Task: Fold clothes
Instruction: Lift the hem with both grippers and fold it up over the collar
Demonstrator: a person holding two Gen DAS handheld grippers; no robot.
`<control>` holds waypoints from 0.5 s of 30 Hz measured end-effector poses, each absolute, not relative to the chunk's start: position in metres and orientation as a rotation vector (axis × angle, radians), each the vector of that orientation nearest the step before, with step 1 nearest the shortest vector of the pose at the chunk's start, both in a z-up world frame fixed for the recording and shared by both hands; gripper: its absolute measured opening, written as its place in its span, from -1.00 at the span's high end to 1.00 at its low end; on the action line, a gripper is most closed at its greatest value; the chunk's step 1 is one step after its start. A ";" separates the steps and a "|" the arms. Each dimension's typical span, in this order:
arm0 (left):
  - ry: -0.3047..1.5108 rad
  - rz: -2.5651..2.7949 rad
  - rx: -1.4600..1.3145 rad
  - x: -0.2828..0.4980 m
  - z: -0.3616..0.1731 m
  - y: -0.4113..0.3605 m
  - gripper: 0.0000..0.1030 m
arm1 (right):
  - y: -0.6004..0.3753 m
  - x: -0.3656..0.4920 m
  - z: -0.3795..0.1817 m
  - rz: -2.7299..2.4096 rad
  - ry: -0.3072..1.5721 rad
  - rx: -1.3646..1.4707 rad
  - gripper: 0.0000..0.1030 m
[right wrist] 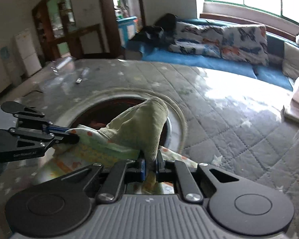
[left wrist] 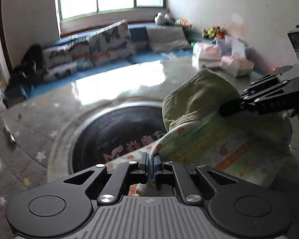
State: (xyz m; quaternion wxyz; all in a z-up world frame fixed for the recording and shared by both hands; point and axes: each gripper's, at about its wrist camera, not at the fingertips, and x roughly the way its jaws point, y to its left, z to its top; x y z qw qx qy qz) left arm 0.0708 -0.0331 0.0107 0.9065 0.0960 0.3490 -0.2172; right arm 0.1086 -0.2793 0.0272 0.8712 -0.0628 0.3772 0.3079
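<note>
Closest to me, my left gripper (left wrist: 151, 166) pinches the printed garment (left wrist: 219, 145) by its hem, fingers nearly together. My right gripper (right wrist: 151, 164) is clamped on its green cuff (right wrist: 141, 123). Both hold the cloth stretched above the round dark tray (left wrist: 113, 131) on the grey quilted mat (right wrist: 219, 107).

Toys (left wrist: 213, 32) by the far wall blurred, dark disc (left wrist: 117, 137) lettering partly hidden under garment (left wrist: 219, 137)
</note>
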 end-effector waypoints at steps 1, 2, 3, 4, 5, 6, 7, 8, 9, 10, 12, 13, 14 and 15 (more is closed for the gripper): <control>0.736 -0.444 0.195 0.077 0.006 -0.033 0.89 | -0.278 0.113 0.020 0.634 0.790 -0.125 0.80; 0.752 -0.439 0.191 0.083 0.001 -0.033 0.90 | -0.277 0.117 0.014 0.626 0.791 -0.118 0.77; 0.765 -0.435 0.186 0.087 -0.004 -0.033 0.89 | -0.279 0.119 0.011 0.620 0.786 -0.111 0.75; 0.769 -0.434 0.178 0.087 -0.007 -0.032 0.89 | -0.281 0.122 0.008 0.614 0.781 -0.103 0.59; 0.768 -0.434 0.174 0.085 -0.007 -0.032 0.89 | -0.284 0.123 0.011 0.610 0.771 -0.093 0.46; 0.766 -0.433 0.173 0.083 -0.006 -0.032 0.89 | -0.290 0.121 0.015 0.595 0.752 -0.089 0.40; 0.764 -0.433 0.174 0.084 -0.006 -0.031 0.89 | -0.295 0.116 0.021 0.577 0.720 -0.111 0.36; 0.761 -0.432 0.175 0.084 -0.005 -0.031 0.89 | -0.299 0.111 0.027 0.560 0.689 -0.133 0.36; 0.756 -0.429 0.172 0.085 -0.003 -0.031 0.89 | -0.303 0.104 0.033 0.547 0.656 -0.157 0.36; 0.751 -0.425 0.170 0.085 -0.001 -0.031 0.89 | -0.306 0.095 0.040 0.538 0.623 -0.171 0.31; 0.741 -0.419 0.165 0.085 0.002 -0.031 0.89 | -0.312 0.077 0.052 0.544 0.574 -0.184 0.29; 0.736 -0.415 0.162 0.086 0.004 -0.031 0.89 | -0.315 0.068 0.055 0.550 0.560 -0.177 0.29; 0.731 -0.412 0.160 0.086 0.006 -0.031 0.89 | -0.317 0.061 0.053 0.566 0.571 -0.167 0.30; 0.726 -0.408 0.157 0.086 0.007 -0.031 0.89 | -0.318 0.055 0.051 0.582 0.581 -0.157 0.31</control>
